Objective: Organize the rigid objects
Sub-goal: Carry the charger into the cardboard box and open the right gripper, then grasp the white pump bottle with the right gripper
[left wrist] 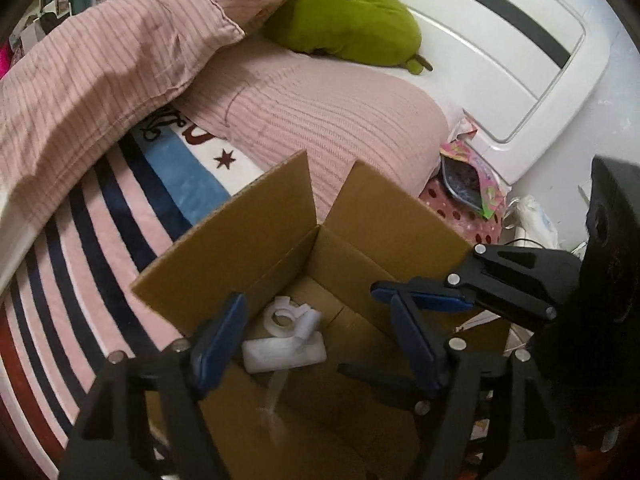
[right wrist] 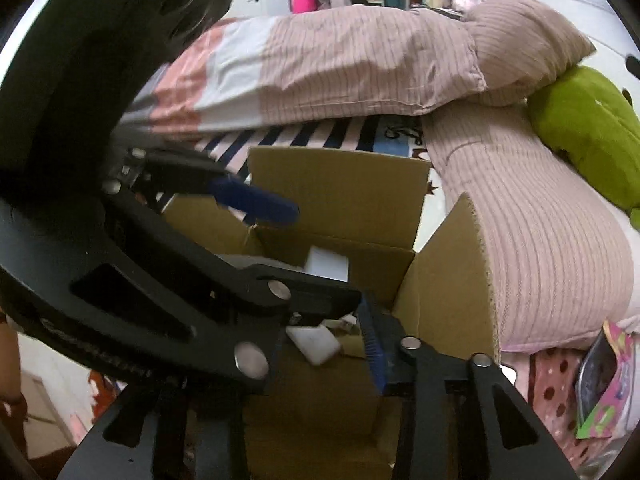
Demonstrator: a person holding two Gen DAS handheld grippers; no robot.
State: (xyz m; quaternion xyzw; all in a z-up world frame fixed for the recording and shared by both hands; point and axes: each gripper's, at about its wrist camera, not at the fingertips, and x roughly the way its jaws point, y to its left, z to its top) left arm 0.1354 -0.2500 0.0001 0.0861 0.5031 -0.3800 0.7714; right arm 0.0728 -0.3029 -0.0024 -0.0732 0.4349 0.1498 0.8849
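Bedding in pink stripes covers the bed [left wrist: 100, 216] behind an open cardboard box [left wrist: 240, 236]. White rigid parts [left wrist: 286, 340] lie on the box floor. The left gripper [left wrist: 316, 336] hovers over them, fingers apart and empty; the right gripper [left wrist: 424, 300] looks closed on nothing. Judged step: depositing done; next, fetch another object.

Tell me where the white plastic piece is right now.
In the left wrist view, the white plastic piece lies on the floor of the open cardboard box, between the left gripper's open fingers.
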